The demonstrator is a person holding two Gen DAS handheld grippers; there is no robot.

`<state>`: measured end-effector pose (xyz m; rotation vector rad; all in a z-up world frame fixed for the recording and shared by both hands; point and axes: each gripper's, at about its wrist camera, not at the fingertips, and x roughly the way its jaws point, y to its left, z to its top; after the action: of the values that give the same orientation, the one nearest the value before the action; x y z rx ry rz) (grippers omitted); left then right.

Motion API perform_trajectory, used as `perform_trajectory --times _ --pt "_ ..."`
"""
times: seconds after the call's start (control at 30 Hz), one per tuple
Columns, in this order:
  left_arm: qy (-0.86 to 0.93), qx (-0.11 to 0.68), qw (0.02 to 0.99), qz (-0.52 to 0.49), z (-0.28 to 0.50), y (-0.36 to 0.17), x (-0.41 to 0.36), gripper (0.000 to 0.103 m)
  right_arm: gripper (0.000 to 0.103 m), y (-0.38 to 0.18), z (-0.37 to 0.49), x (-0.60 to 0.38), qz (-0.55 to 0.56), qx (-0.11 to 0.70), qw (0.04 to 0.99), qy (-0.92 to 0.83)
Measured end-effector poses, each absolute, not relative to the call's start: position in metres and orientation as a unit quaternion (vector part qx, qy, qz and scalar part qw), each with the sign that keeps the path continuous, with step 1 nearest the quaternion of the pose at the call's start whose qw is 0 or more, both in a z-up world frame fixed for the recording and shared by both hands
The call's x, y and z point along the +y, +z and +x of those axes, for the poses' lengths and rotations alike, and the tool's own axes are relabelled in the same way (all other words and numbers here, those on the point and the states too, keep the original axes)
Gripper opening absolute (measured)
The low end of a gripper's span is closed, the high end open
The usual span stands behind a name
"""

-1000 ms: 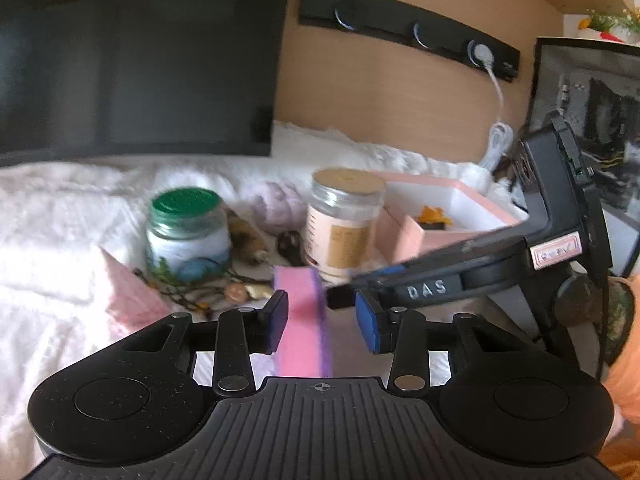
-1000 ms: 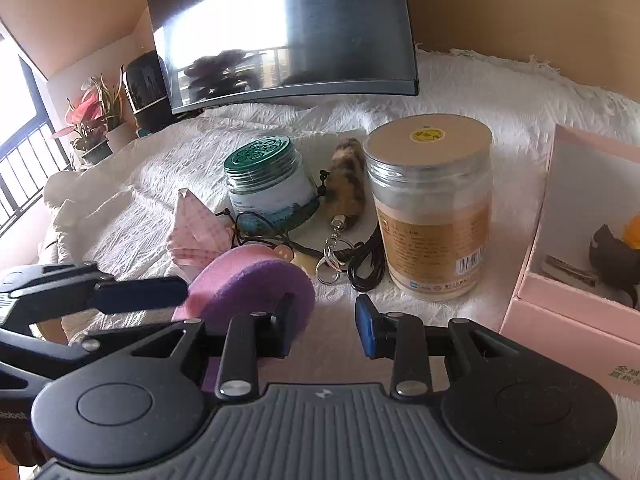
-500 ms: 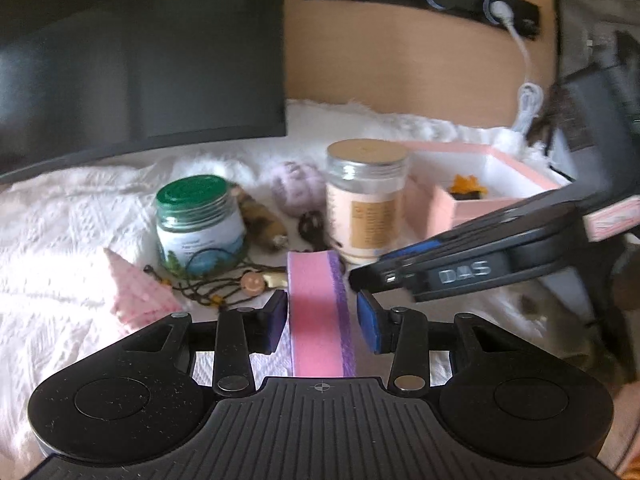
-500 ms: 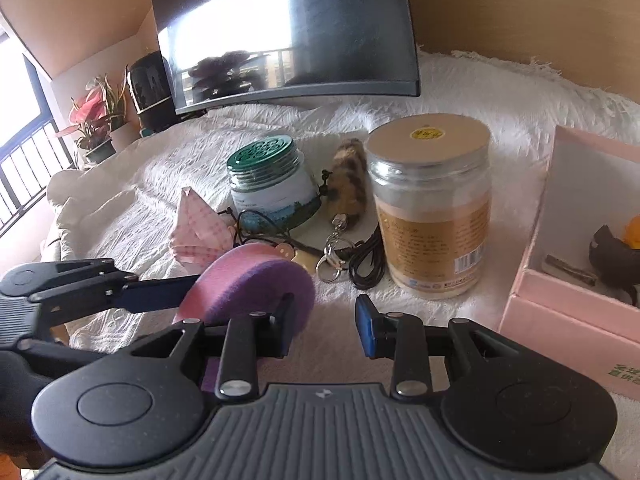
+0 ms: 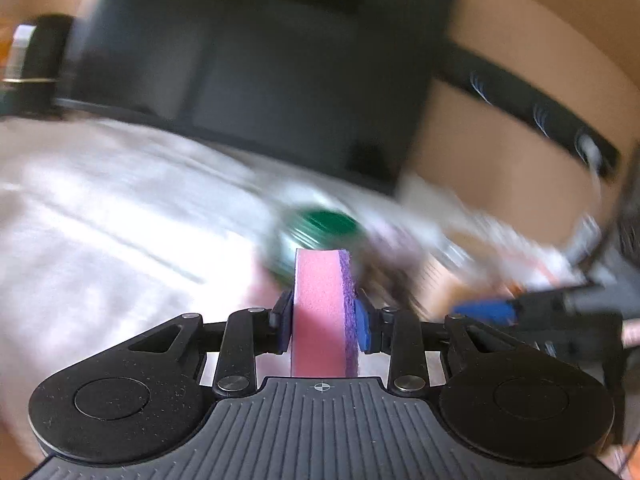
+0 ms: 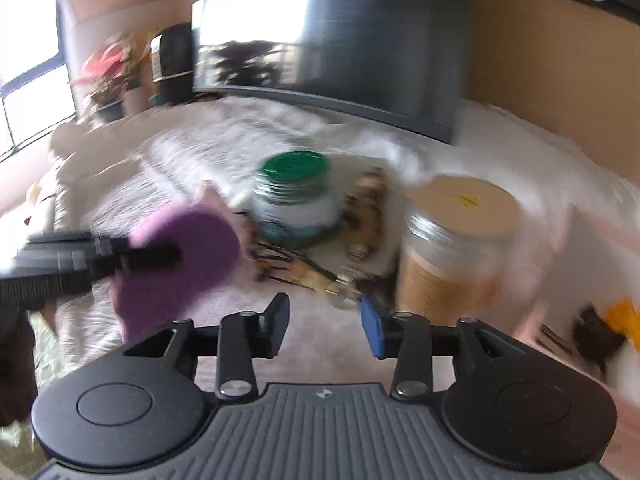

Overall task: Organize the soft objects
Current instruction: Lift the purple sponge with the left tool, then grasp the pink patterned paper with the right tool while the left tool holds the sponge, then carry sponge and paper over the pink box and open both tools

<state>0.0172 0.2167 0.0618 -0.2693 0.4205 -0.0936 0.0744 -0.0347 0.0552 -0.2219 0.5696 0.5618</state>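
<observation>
My left gripper (image 5: 322, 326) is shut on a pink sponge with a purple scrub face (image 5: 320, 312), held on edge above the white cloth. In the right wrist view the same sponge (image 6: 188, 256) shows its round purple face at the left, clamped by the left gripper's fingers (image 6: 148, 258). My right gripper (image 6: 324, 326) is open and empty, low over the cloth in front of the jars. A folded pink cloth (image 6: 212, 200) peeks out behind the sponge. Both views are motion-blurred.
A green-lidded jar (image 6: 294, 196) and a taller tan-lidded jar (image 6: 456, 248) stand on the white cloth (image 6: 168, 152). A furry keychain (image 6: 366, 208) and cords lie between them. A dark monitor (image 6: 340, 40) stands behind. A pink box (image 6: 600, 280) is at the right.
My left gripper has closed on the sponge, lifted it and swung left. The right gripper has shifted back and right, still open.
</observation>
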Motion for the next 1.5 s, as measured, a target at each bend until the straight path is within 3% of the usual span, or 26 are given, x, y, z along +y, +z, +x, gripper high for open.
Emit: perform_trajectory --times 0.4,0.47,0.5,0.8,0.97,1.07,1.23,1.37,1.47,1.5 --pt "0.051 0.200 0.956 -0.207 0.011 0.053 0.290 0.034 0.045 0.035 0.120 0.107 -0.169 0.314 0.872 0.334" --pt "0.054 0.197 0.956 -0.211 0.012 0.055 0.295 0.034 0.026 0.032 0.127 0.116 -0.183 0.323 0.866 0.334" --pt "0.055 0.194 0.956 -0.212 0.012 0.057 0.297 0.034 0.007 0.034 0.131 0.116 -0.184 0.329 0.864 0.334" --pt "0.008 0.142 0.976 -0.163 0.066 0.122 0.277 0.034 0.007 0.156 0.118 0.022 -0.105 0.263 0.894 0.349" --pt "-0.084 0.122 0.977 -0.152 0.112 0.171 0.225 0.034 0.007 0.213 0.102 -0.066 -0.084 0.193 0.942 0.261" --pt "-0.165 0.119 0.968 -0.148 0.138 0.189 0.176 0.034 0.007 0.220 0.091 -0.117 -0.071 0.174 0.960 0.206" --pt "-0.287 0.161 0.932 -0.151 0.177 0.187 0.077 0.035 0.007 0.186 0.082 -0.191 -0.043 0.203 0.974 0.096" --pt "-0.352 0.241 0.892 -0.146 0.210 0.160 0.000 0.036 0.007 0.143 0.079 -0.236 -0.012 0.238 0.971 0.033" --pt "-0.375 0.337 0.854 -0.124 0.235 0.118 -0.050 0.036 0.011 0.107 0.079 -0.253 0.018 0.268 0.963 0.021" --pt "-0.357 0.345 0.863 -0.096 0.237 0.110 -0.061 0.036 0.017 0.098 0.079 -0.253 0.027 0.273 0.961 0.021"
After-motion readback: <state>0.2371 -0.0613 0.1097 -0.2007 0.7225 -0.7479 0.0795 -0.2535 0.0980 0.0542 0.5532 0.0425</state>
